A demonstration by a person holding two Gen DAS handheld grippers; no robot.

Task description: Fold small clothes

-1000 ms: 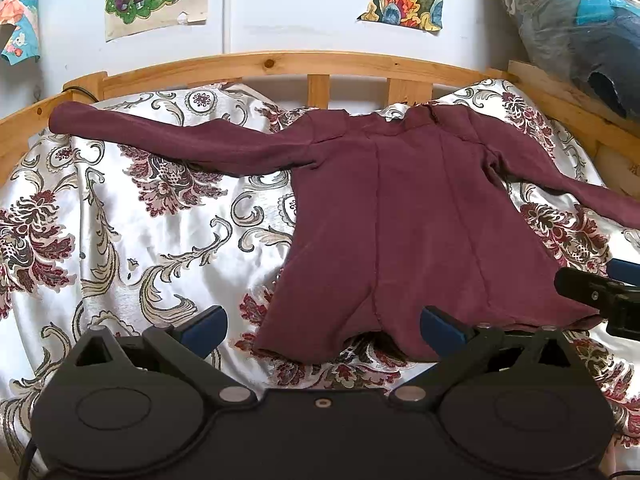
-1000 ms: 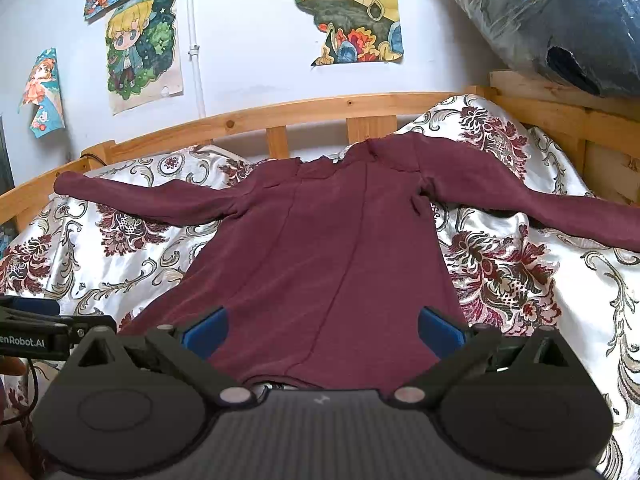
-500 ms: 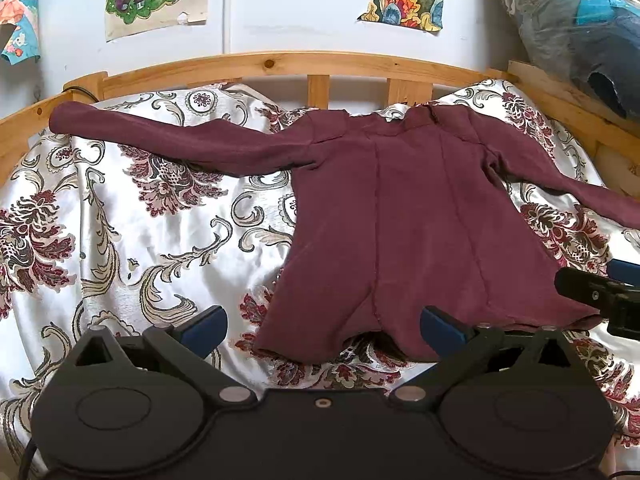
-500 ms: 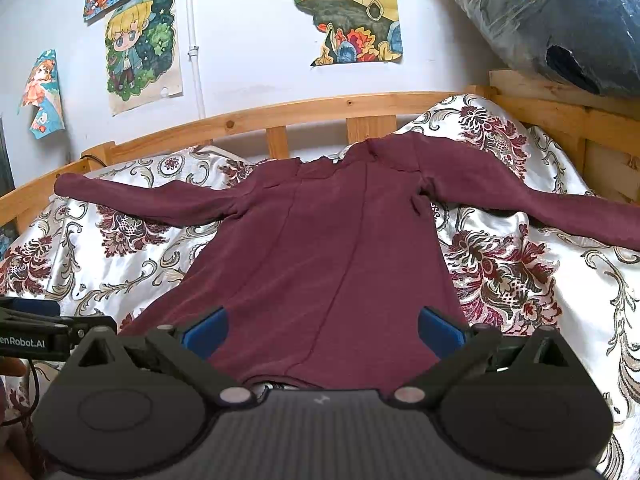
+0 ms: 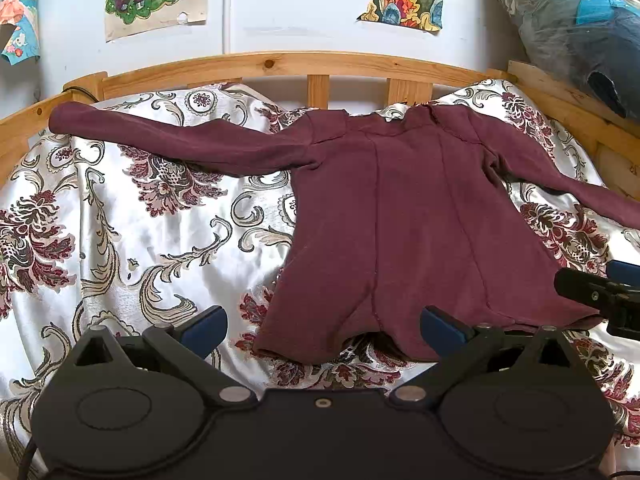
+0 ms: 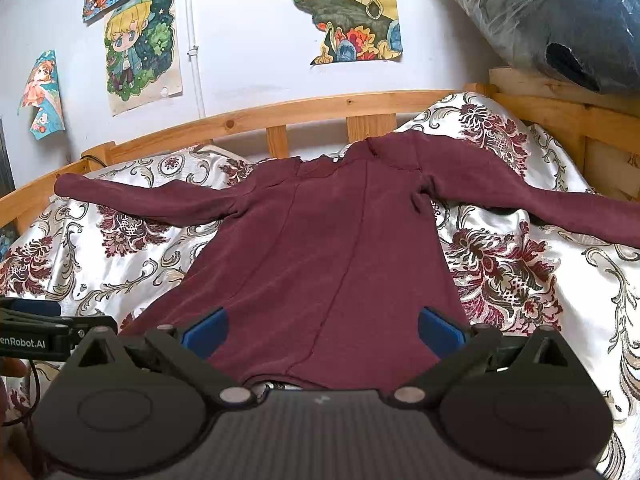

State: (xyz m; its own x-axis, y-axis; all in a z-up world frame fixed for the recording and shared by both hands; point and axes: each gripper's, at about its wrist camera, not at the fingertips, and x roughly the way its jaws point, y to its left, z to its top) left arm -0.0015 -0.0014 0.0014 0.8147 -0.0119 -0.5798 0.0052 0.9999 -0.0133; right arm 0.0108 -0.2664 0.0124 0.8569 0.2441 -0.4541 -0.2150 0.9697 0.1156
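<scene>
sweater [image 5: 404, 216] lies flat on the bed [image 5: 120, 216], sleeves toward 9 and 3 o'clock; left tool [image 5: 322, 324] and right tool [image 6: 322, 326] gape wide, empty.

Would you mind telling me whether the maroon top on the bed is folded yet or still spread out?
Spread out. The top lies flat on the bedspread, both sleeves stretched sideways, no fold showing.

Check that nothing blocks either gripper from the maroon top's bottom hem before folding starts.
Nothing visible does. The maroon top lies spread flat on the floral bedspread, its hem just ahead of the left gripper and the right gripper, both with jaws open.
</scene>
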